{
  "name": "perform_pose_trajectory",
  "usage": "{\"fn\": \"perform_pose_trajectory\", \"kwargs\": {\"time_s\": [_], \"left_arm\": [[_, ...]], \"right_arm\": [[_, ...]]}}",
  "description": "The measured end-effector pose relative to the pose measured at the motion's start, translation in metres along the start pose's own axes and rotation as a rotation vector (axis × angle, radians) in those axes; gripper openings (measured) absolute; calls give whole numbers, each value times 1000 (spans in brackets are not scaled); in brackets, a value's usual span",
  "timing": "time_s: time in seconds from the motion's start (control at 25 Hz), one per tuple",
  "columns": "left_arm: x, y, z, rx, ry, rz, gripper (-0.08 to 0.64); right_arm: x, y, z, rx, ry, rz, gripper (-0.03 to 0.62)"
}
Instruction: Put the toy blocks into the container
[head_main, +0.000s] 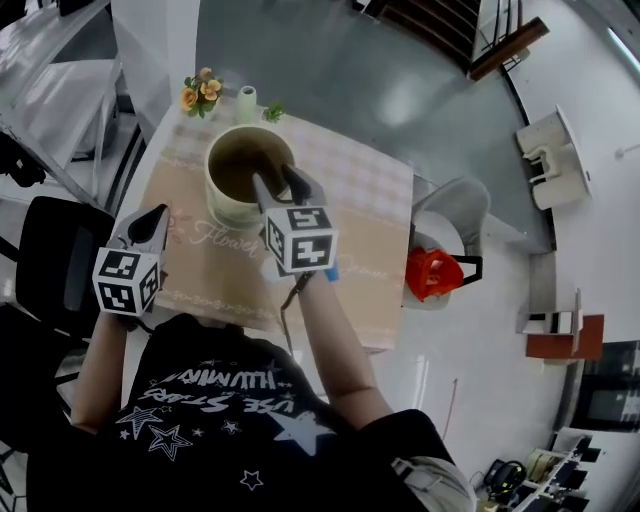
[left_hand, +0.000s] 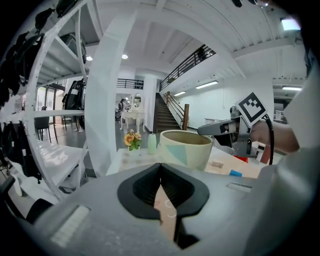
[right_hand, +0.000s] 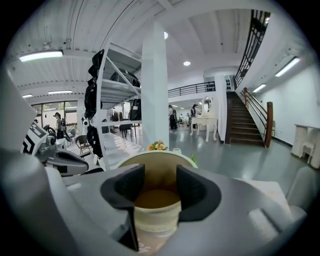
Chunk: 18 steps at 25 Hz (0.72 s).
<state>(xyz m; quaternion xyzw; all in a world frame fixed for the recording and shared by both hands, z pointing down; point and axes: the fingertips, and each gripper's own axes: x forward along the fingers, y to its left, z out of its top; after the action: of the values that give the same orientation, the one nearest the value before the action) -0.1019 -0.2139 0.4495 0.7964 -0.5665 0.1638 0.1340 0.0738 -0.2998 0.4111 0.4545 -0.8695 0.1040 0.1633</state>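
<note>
**Container** (head_main: 228, 208): cream tub on the table (head_main: 375, 200), just below and ahead of the right hand-held gripper (head_main: 275, 182). That gripper's jaws stand wide and empty over the rim, apparently placed there for a drop; the tub's contents are unclear.

**Blue toy block** (left_hand: 235, 173): on the table just behind that hand-held gripper, not yet in the container.

**Left hand-held gripper** (head_main: 150, 222): well to the left, jaws closed on nothing, seemingly parked clear.

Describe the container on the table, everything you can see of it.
The container is a round, cream, ceramic-looking pot with a pale teal triangle on its wall and a brownish inside. It stands upright on the tablecloth near the flowers. The right gripper hovers over its rim, jaws apart, empty.
</note>
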Motion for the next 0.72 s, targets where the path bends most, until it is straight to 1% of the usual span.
{"fn": "perform_pose_trajectory", "kwargs": {"time_s": [0.12, 0.24, 0.36, 0.48, 0.72], "left_arm": [[5, 1, 3, 22, 7, -51, 11], [9, -4, 9, 53, 3, -104, 11], [12, -6, 8, 74, 12, -144, 11], [15, -13, 4, 82, 27, -189, 9], [22, -41, -6, 97, 55, -272, 11]], "right_arm": [[-10, -4, -3, 23, -10, -49, 201], [-24, -16, -6, 59, -29, -117, 201], [-40, -26, -14, 83, -27, -176, 201], [-61, -35, -29, 100, -7, -233, 201], [-102, -56, -69, 167, 38, -345, 201]]}}
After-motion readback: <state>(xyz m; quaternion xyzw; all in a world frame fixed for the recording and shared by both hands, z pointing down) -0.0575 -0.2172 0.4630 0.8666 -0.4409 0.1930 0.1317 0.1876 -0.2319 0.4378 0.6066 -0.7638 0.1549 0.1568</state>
